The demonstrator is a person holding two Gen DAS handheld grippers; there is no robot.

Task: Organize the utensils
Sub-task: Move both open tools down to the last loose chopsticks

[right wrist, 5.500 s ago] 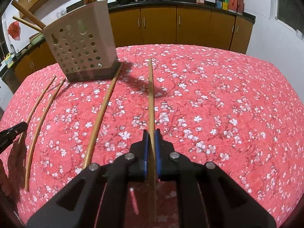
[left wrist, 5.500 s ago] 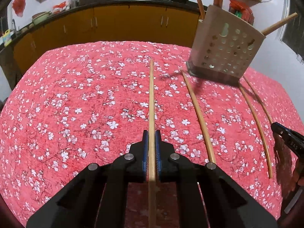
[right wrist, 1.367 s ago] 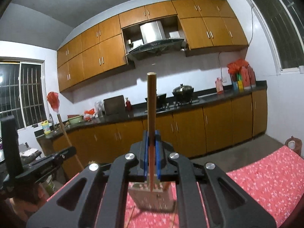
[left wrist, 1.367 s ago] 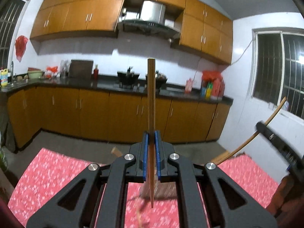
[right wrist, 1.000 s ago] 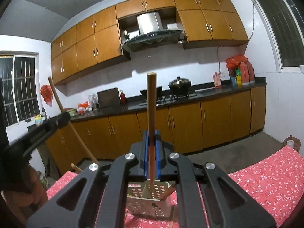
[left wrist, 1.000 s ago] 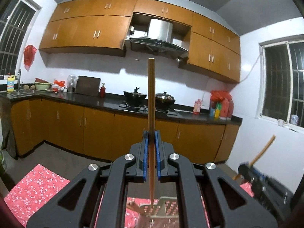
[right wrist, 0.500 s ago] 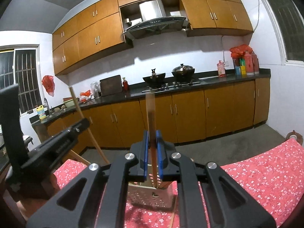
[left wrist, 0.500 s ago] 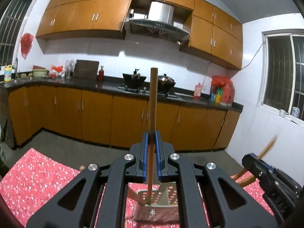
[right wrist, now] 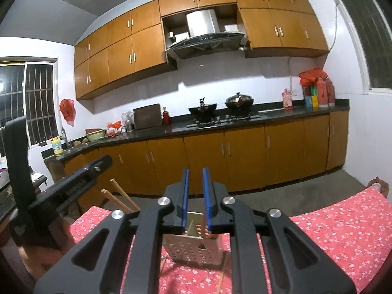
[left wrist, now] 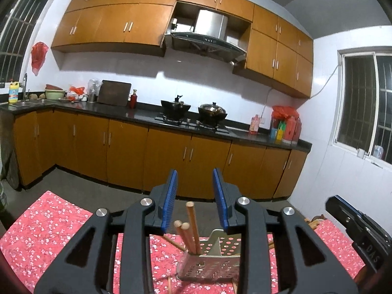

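A perforated beige utensil holder [left wrist: 210, 264] stands on the red flowered tablecloth [left wrist: 44, 223]. Wooden chopsticks [left wrist: 192, 227] stand in it, their tips leaning up between my left fingers. My left gripper [left wrist: 194, 199] is open and empty above the holder. My right gripper [right wrist: 195, 199] is open and empty above the same holder [right wrist: 196, 250] from the other side. Two chopstick ends [right wrist: 122, 196] stick out to the holder's left in the right wrist view. Thin chopsticks [right wrist: 221, 276] lie on the cloth beside the holder.
The other gripper shows at each view's edge: the right one [left wrist: 355, 227] in the left wrist view, the left one [right wrist: 61, 191] in the right wrist view. Behind the table are orange kitchen cabinets [left wrist: 147, 156] and a dark counter with pots [left wrist: 193, 112].
Both grippers opened and let go of their chopsticks, which dropped into the holder. 5.5 s ago each gripper held a chopstick flat on the table.
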